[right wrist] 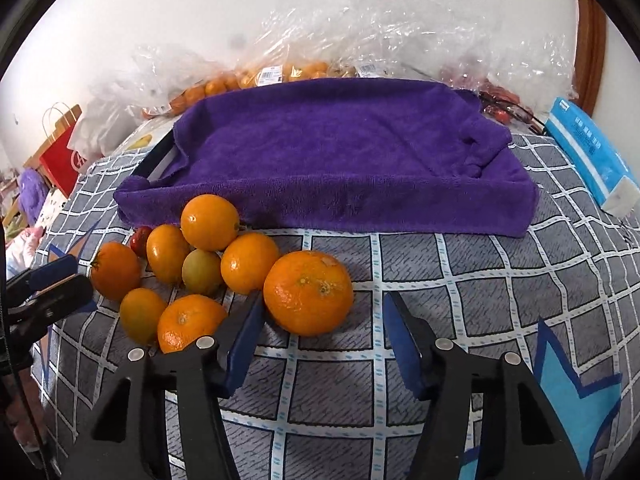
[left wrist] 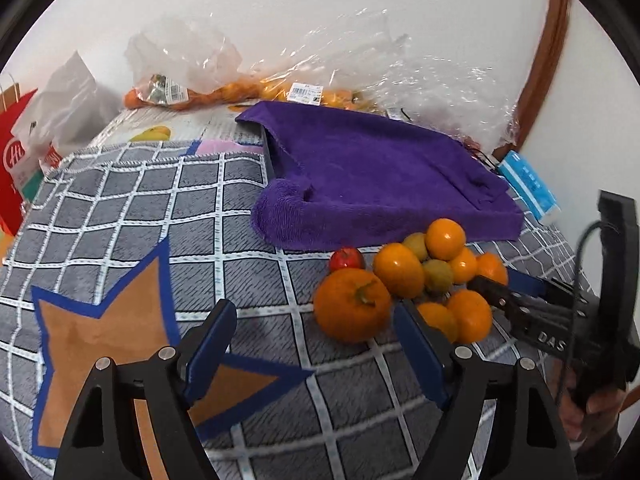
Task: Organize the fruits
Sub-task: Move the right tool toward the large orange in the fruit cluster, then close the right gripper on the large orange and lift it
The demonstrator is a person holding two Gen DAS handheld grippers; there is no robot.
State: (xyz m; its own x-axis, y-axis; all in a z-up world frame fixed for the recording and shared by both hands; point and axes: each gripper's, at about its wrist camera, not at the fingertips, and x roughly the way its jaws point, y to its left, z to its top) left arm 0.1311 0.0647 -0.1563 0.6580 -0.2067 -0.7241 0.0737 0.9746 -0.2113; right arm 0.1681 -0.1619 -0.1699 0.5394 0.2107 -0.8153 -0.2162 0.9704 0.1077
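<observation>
Fruit pile [right wrist: 192, 264] sits on the checked cloth [right wrist: 460, 280], tight against the front edge of the purple towel [right wrist: 340, 152], toward its left corner. Largest orange [right wrist: 308, 292] lies at the pile's right end, stem scar facing up and toward the camera; round, so no clear long axis.

Right gripper [right wrist: 320, 332]: jaws apart, the orange just ahead between the tips, left pad beside it, contact not clear.

Left gripper [left wrist: 316, 344]: jaws spread wide, nothing gripped, by the persimmon-like fruit [left wrist: 352, 304], whose calyx tilts right.
</observation>
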